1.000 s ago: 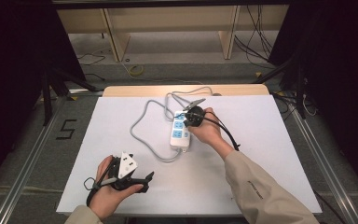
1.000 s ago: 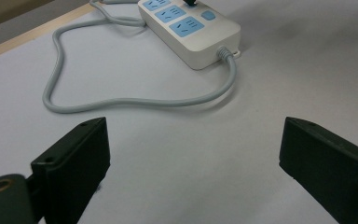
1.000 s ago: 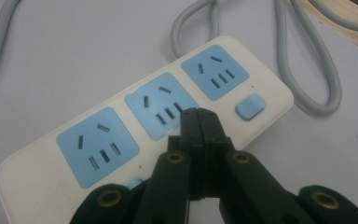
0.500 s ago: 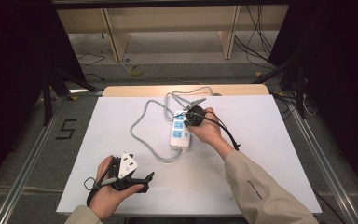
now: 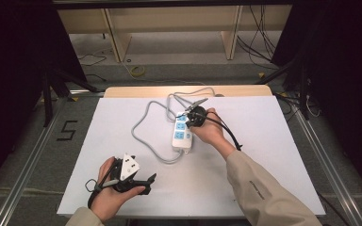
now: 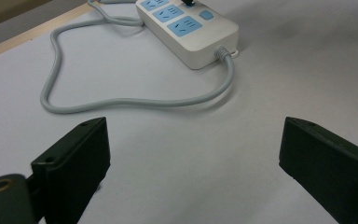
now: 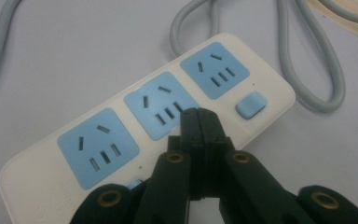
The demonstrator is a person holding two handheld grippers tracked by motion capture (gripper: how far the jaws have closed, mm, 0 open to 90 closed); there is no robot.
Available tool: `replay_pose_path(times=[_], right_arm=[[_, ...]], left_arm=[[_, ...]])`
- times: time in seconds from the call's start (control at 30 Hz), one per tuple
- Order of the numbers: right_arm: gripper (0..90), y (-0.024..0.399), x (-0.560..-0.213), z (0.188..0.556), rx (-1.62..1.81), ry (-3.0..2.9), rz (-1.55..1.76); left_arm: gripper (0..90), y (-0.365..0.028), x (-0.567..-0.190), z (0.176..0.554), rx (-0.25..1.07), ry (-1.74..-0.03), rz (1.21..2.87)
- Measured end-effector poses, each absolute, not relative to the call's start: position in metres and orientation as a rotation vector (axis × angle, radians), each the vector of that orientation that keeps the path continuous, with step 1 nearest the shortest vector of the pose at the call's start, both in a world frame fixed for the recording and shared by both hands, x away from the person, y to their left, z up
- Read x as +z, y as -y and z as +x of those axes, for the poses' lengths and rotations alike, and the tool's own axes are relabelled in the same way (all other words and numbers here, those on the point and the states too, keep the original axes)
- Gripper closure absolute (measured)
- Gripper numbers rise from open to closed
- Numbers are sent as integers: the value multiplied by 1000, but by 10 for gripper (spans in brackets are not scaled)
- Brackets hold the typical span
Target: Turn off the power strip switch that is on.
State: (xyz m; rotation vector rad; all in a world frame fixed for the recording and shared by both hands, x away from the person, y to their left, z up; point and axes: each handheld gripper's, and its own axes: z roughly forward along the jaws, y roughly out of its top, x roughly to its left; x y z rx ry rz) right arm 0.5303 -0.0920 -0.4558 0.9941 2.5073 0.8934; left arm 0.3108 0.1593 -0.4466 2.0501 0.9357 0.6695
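Risk lay chiefly with the power strip point(image 5: 183, 133), which sat mid-table on the white sheet point(image 5: 273, 155), its grey cord point(image 5: 143, 136) looping away leftward. In the high view, the right gripper point(image 5: 194, 115) hovered over its far end, while the left gripper point(image 5: 143, 181) rested well apart near the table's front edge. Left gripper view: jaws spread wide, nothing between them. Right gripper view: jaws pressed together, tips over the middle socket point(image 7: 161, 105); an off-centre push could skid the light strip or miss the switch point(image 7: 250, 105). Against the earlier frames, nothing had shifted.
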Motion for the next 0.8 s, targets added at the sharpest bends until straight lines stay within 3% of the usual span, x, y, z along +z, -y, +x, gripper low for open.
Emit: replay_pose_path(times=[0.8], right_arm=[[900, 89, -454, 531, 848, -2522, 972]], left_arm=[[83, -159, -447, 311, 665, -933, 2049]])
